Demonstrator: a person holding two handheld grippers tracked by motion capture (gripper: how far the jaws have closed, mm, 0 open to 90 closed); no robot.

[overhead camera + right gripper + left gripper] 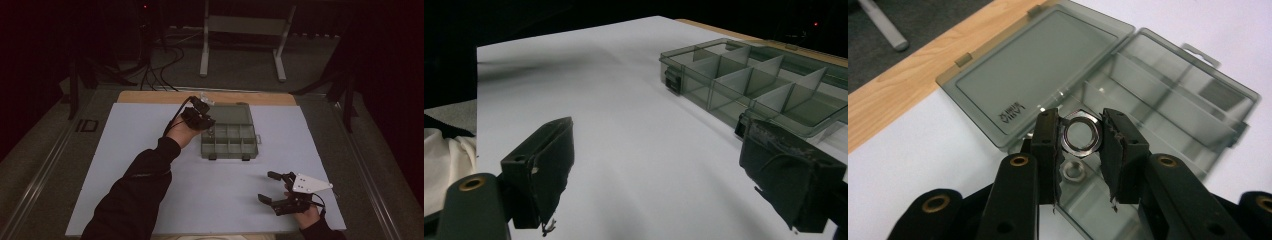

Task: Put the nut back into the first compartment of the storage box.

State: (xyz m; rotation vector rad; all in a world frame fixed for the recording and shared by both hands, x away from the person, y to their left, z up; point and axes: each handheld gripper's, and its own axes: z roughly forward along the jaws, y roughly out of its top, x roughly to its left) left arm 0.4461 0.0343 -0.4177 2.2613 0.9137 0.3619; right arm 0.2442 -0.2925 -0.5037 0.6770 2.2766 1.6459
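Your left gripper [1079, 135] clamps a silver hexagonal metal nut [1080, 135] above the open smoky-grey plastic compartment box [1168, 95]; next, lower and release it there, while your right gripper [664, 175] waits near the box, jaws apart and empty.

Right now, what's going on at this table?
A person works with two handheld grippers. The left gripper is shut on a hex nut and holds it over the open grey compartment box, above a compartment where a smaller nut already lies. The right gripper is open with nothing between its jaws, above the white mat nearer the person.
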